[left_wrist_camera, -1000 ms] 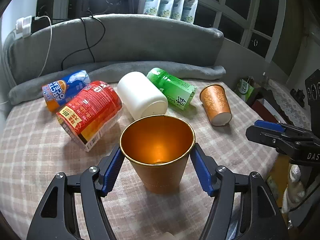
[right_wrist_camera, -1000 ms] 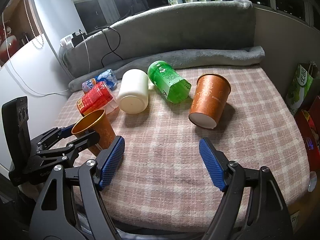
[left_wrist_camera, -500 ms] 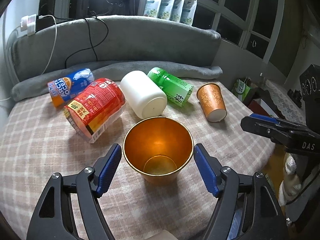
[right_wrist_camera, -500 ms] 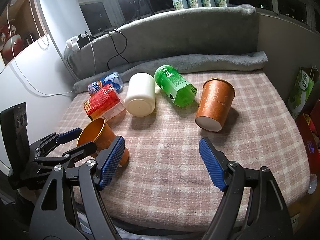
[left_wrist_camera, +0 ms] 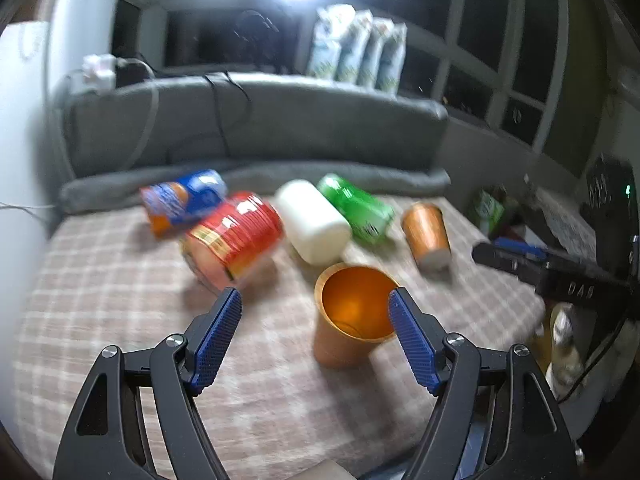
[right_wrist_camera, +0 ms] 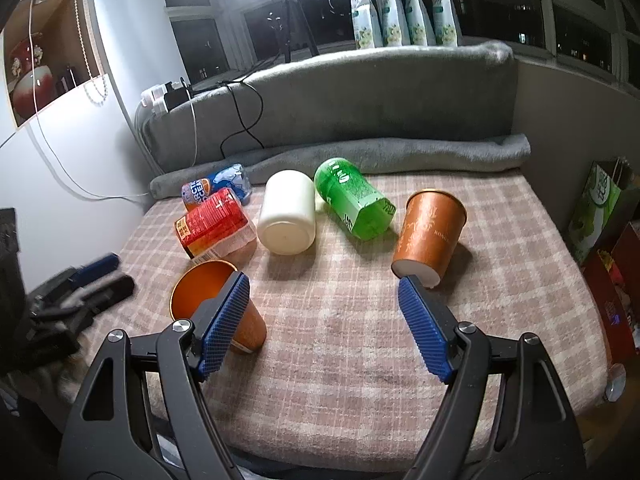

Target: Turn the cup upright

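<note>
One cup (right_wrist_camera: pixel 218 304) is up on its base near the blanket's (right_wrist_camera: pixel 360 340) front-left corner, mouth open to the ceiling, nothing gripping it. Left gripper (left_wrist_camera: pixel 314 336) is spread wide with the cup just off its right finger; right gripper (right_wrist_camera: pixel 322 326) gapes wide too, empty. Farther back, the paper cup (right_wrist_camera: pixel 430 238) lies tipped near the right edge, by my read the one left to flip.

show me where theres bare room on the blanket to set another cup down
Free: the wide plaid blanket patch between the upright gold cup and the tipped brown paper cup, toward the near edge. Crowded: the back row, where red can, white jar and green bottle lie close together.
</note>
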{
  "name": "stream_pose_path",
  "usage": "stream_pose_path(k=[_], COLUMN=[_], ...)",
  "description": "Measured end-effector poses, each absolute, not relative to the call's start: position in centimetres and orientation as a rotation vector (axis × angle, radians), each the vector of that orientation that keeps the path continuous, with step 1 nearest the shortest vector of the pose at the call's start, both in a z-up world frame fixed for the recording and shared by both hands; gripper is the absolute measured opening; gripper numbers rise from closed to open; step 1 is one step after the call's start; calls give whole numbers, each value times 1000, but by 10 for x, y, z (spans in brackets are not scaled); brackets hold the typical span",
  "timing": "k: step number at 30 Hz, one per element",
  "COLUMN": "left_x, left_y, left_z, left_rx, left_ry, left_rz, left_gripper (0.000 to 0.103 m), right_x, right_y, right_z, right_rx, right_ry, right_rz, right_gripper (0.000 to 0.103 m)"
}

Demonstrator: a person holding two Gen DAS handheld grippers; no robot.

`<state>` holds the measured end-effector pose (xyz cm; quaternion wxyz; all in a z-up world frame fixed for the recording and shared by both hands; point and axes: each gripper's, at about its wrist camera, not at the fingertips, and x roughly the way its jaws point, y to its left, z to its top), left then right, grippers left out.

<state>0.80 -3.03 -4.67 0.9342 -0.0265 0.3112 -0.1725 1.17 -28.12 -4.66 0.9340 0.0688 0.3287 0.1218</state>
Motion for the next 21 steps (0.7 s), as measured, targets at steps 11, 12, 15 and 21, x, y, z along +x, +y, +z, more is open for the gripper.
stream_pose_path(k=[11, 12, 15, 21], left_x=[-13, -14, -17, -20], left_y=[9, 11, 15, 15], left_z=[-11, -9, -4, 0], left_rx=[-48, -47, -53, -41], left_ry=[398, 383, 354, 325], left_rz=[-109, -92, -61, -32], left_gripper=[79, 79, 80, 80], right_x=[4, 3, 2, -4], right_y=[-272, -272, -270, -269], right_z=[-30, -29, -25, -16], right_rx=[70, 64, 46, 13], right_ry=[536, 523, 484, 414], right_rz=[158, 147, 104, 37], right_gripper=[90, 90, 96, 101])
